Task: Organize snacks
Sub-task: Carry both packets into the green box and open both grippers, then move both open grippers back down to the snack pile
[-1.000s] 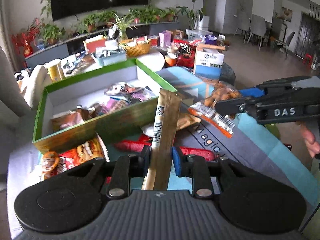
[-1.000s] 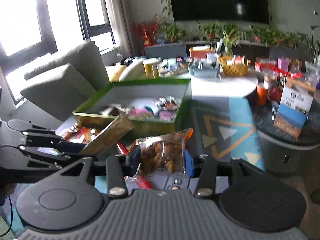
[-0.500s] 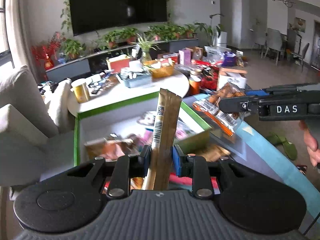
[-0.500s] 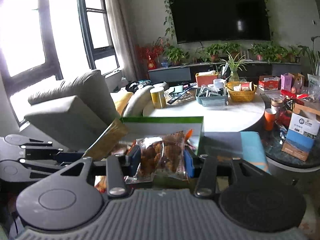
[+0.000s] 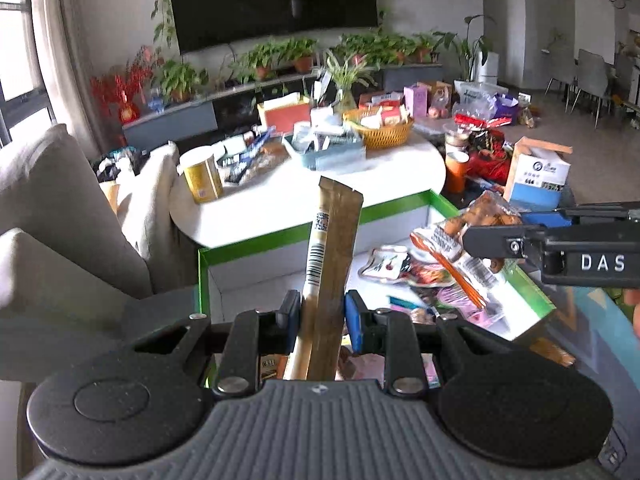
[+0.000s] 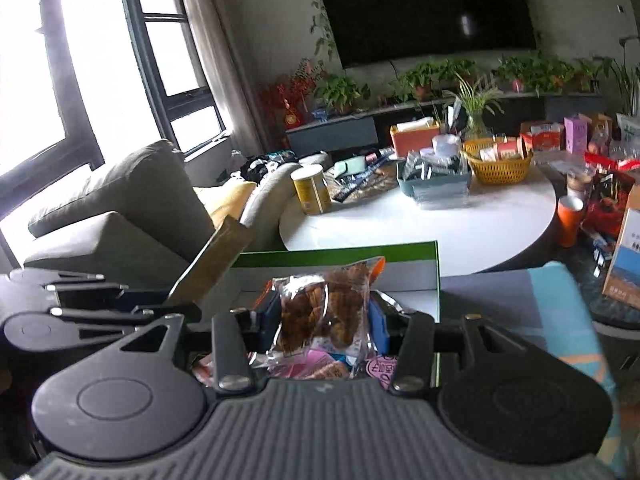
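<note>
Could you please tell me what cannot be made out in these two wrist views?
- Left wrist view: the lower end of the brown stick pack is hidden behind the left tool.
- Right wrist view: the front of the green box is hidden by the clear snack bag in the right tool.
- Both views: print on the packs is too small to read.

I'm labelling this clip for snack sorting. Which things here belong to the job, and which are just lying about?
Job:
- brown stick packet in left gripper
- clear snack bag in right gripper
- green-rimmed box with snacks

Lying about:
- yellow can
- orange basket
- grey sofa
</note>
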A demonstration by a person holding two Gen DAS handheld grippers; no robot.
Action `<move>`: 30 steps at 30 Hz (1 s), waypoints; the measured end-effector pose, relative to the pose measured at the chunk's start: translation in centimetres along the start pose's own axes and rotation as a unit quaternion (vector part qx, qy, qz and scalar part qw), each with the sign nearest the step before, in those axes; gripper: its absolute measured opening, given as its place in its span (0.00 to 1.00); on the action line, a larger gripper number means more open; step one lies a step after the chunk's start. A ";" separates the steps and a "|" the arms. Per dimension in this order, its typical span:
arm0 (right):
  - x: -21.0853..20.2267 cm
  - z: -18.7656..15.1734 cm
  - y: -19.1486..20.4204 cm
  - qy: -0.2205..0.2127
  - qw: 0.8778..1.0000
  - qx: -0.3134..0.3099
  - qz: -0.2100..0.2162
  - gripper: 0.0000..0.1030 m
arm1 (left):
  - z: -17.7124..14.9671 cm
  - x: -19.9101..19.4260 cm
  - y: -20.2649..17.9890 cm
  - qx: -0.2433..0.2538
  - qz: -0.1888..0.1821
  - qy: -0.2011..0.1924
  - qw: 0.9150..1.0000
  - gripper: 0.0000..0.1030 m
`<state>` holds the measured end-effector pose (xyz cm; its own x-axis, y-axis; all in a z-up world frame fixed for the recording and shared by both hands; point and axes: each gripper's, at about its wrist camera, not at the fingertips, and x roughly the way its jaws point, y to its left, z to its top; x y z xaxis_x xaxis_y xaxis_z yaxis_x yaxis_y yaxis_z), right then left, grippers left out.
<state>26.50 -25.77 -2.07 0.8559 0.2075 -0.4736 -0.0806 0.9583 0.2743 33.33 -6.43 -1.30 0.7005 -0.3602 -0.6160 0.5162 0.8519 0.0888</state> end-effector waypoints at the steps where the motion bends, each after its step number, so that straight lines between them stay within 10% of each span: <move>1: 0.6 0.0 -0.2 0.003 1.000 0.005 -0.001 0.43 | -0.1 0.7 0.4 -0.005 -0.002 0.004 1.000 0.22; 4: 1.8 -0.3 -0.3 0.008 1.000 0.012 -0.010 0.43 | -0.7 1.8 1.1 -0.010 0.005 0.012 1.000 0.30; 7: 2.4 -0.8 -0.3 0.018 0.999 0.008 -0.026 0.43 | -1.2 2.2 1.5 -0.017 0.020 0.015 1.000 0.58; 16: -1.7 -1.3 -1.1 0.006 1.000 0.007 -0.013 0.44 | -4.4 -3.0 5.3 -0.063 0.045 0.007 0.997 0.71; 30: -6.2 -8.9 -1.7 0.083 0.983 -0.158 -0.042 0.44 | -14.6 -7.5 6.9 -0.107 0.049 0.069 0.991 0.72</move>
<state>16.83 -26.96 -7.03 0.7738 0.1283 -0.6203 -0.1891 0.9814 -0.0329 24.45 7.68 -7.45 0.6600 -0.2298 -0.7153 0.3226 0.9465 -0.0064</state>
